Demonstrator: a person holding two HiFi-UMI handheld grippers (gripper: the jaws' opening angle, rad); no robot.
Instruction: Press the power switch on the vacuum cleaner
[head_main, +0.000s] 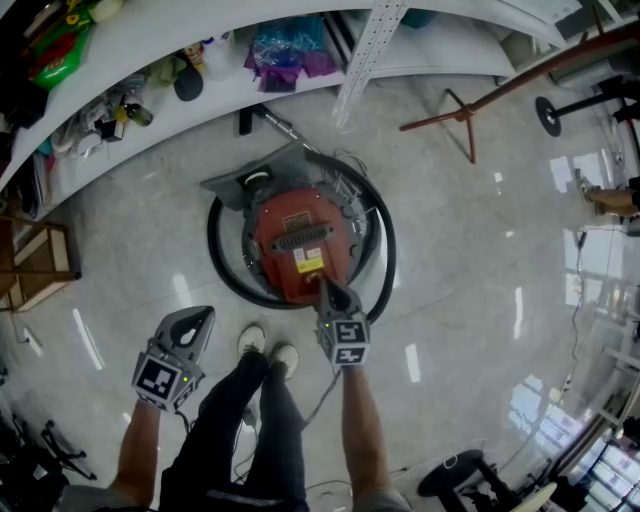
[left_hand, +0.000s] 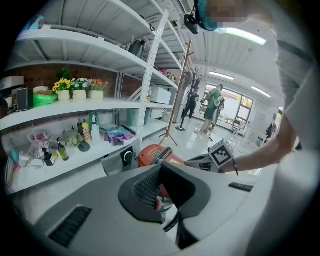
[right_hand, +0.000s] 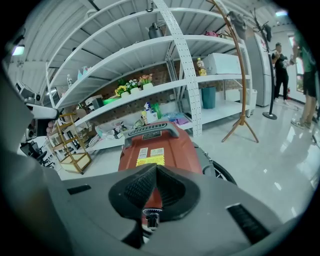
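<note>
One red vacuum (head_main: 300, 235) stands on the floor (head_main: 470, 260), ringed by its hose (head_main: 214, 262). We count two grippers, both with jaws pressed together. The right gripper (head_main: 327, 292) covers the vacuum's near edge, hiding the switch. The left gripper (head_main: 200, 318) hangs apart, empty.

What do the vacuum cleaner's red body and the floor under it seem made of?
Red vacuum cleaner body: probably moulded plastic, smooth and slightly glossy, given its rounded shell and soft sheen. Pale floor: polished tile or stone, glossy, since it mirrors light streaks.
</note>
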